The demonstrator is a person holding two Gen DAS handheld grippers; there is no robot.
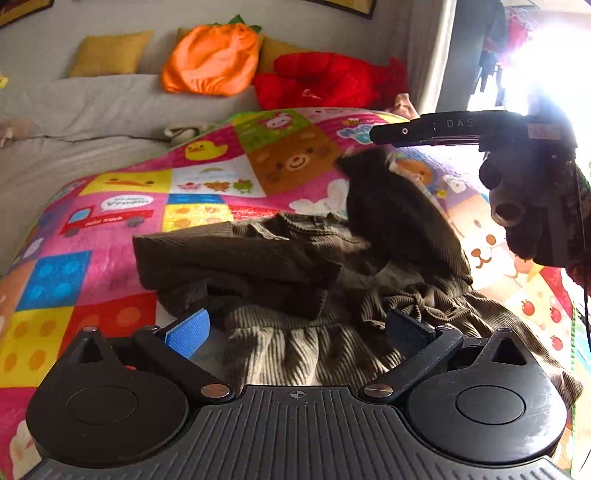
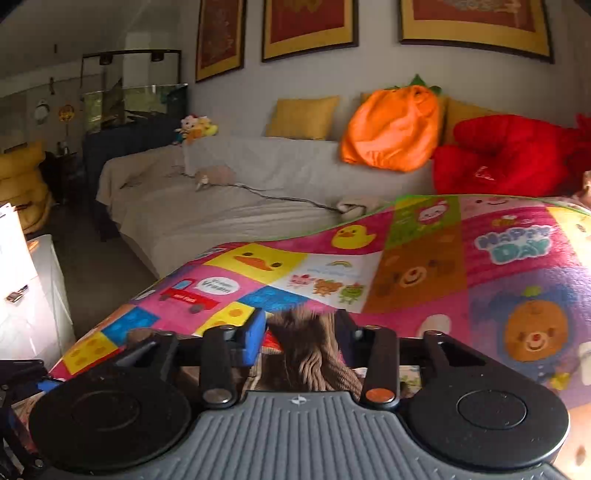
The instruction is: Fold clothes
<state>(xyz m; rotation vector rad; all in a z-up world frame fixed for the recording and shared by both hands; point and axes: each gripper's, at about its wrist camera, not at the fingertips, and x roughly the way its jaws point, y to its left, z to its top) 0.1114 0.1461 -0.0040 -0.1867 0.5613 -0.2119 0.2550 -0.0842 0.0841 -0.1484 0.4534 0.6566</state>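
Nearest the left wrist lens, the left gripper (image 1: 297, 326) is hovering with its jaws spread wide, blue pad on one side and black pad on the other, gripping nothing. Directly under and beyond it, the brown ribbed garment (image 1: 280, 266) is lying crumpled on the colourful play mat (image 1: 110, 221), one part folded flat to the left and another part rising towards the right gripper (image 1: 373, 134). That long black tool is reaching in from the right at mid distance, and the letters "DAS" are showing on its side; a gloved hand (image 1: 517, 206) is holding it.

From the right wrist view, the right gripper (image 2: 301, 332) is pinching a bunch of the same brown fabric (image 2: 306, 354) between its pads, lifted off the mat. Only this view is showing the mat's "HAPPY DAY" lettering (image 2: 517, 242) in full, while both are showing a red truck square reading "Vroom Vroom" (image 2: 219, 286).

Further back, a grey sofa (image 2: 229, 184) is carrying yellow cushions, an orange plush (image 2: 391, 129) and a red plush (image 2: 509, 155). Framed pictures (image 2: 308, 27) are hanging on the wall, fully visible in the right view alone.
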